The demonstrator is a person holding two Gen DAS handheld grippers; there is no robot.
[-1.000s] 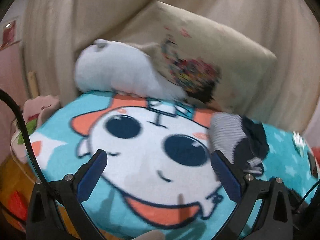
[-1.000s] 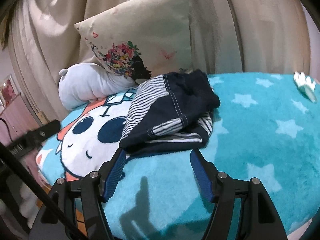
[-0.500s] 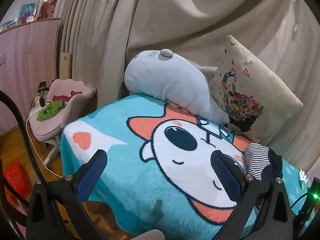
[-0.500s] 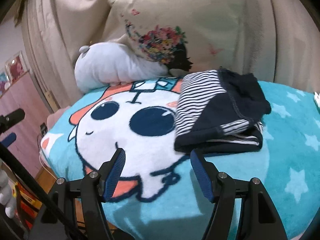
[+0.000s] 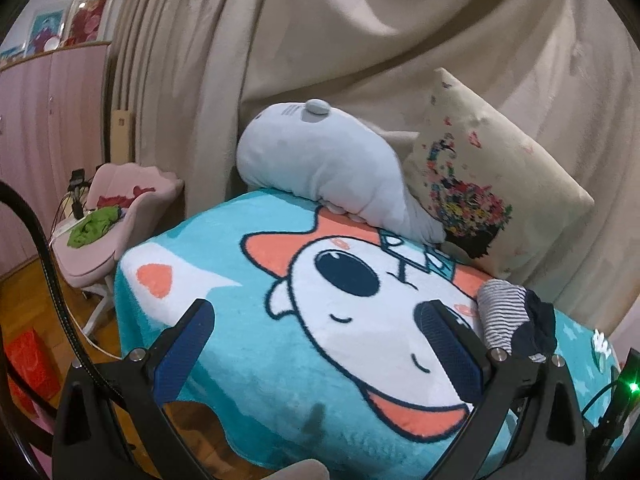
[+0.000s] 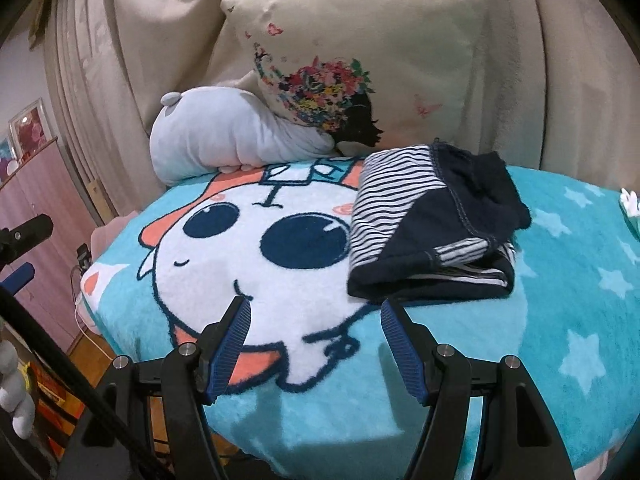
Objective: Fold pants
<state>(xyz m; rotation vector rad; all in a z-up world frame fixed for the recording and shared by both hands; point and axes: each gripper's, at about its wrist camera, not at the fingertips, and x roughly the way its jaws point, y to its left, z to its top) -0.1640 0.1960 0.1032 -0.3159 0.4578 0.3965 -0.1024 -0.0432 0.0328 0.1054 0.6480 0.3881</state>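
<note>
The pants [image 6: 432, 232], navy with white-striped panels, lie folded in a compact bundle on the turquoise cartoon blanket [image 6: 560, 300]. In the left wrist view the pants [image 5: 516, 320] show as a small bundle at the far right. My right gripper [image 6: 316, 320] is open and empty, just in front of the bundle and to its left. My left gripper [image 5: 316, 328] is open and empty, held above the blanket's [image 5: 248, 344] front left part, well away from the pants.
A white plush pillow [image 6: 224, 140] and a beige flower-print cushion [image 6: 360, 64] lie at the back against beige curtains. A pink chair [image 5: 116, 216] with clothes stands left of the bed beside pink wardrobes. The other gripper [image 6: 24, 232] shows at the left edge.
Both grippers have pulled back from the folded pants and swung left. The left wrist view now takes in the chair and the floor. The pants have not moved.
</note>
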